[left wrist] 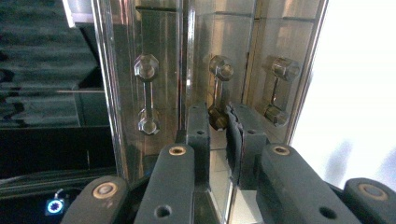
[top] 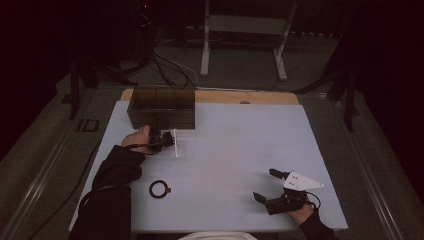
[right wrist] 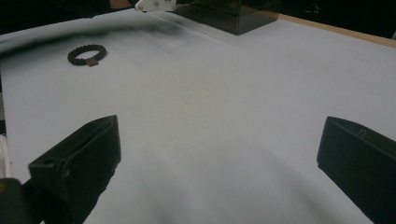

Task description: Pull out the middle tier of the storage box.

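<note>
The left gripper (left wrist: 218,128) has its jaws nearly together on the lower knob of the middle drawer handle (left wrist: 217,117) at the front of the smoked acrylic drawer box (top: 161,106); whether the pads actually press on it I cannot tell for sure, though they look closed onto it. The box stands at the far left of the bench (top: 235,150), and everything else is placed from it. To do this step well I judge the grip should be snug before pulling, and the pull should run straight out from the box front, level, so the drawer does not jam or drag the light box along. The right gripper (top: 266,185) rests well away near the front right, jaws wide apart and holding nothing; it could brace the box. A black bracelet (top: 159,189) lies well in front of the box
</note>
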The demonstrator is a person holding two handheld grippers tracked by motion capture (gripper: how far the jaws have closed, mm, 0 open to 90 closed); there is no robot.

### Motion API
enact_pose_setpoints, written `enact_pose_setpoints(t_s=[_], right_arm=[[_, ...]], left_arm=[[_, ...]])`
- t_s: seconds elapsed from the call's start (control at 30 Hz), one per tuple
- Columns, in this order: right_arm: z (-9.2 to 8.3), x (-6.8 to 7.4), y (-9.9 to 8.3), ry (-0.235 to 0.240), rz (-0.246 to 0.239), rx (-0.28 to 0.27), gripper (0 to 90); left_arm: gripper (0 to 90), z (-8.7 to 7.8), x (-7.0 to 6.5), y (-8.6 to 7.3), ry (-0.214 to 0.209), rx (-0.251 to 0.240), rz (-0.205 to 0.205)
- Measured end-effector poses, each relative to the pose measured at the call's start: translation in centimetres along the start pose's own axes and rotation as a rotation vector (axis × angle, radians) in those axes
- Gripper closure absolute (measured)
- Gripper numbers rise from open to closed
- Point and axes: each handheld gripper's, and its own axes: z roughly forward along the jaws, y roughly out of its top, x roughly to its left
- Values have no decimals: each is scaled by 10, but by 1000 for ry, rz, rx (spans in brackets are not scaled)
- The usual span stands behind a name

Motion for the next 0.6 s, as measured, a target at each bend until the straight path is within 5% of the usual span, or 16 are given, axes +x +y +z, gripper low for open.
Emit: enact_pose_setpoints(t_s=[0.6], right_arm=[[0, 0, 0, -3, 0, 2, 0]], left_arm=[[825, -20, -4, -7, -9, -30, 3]])
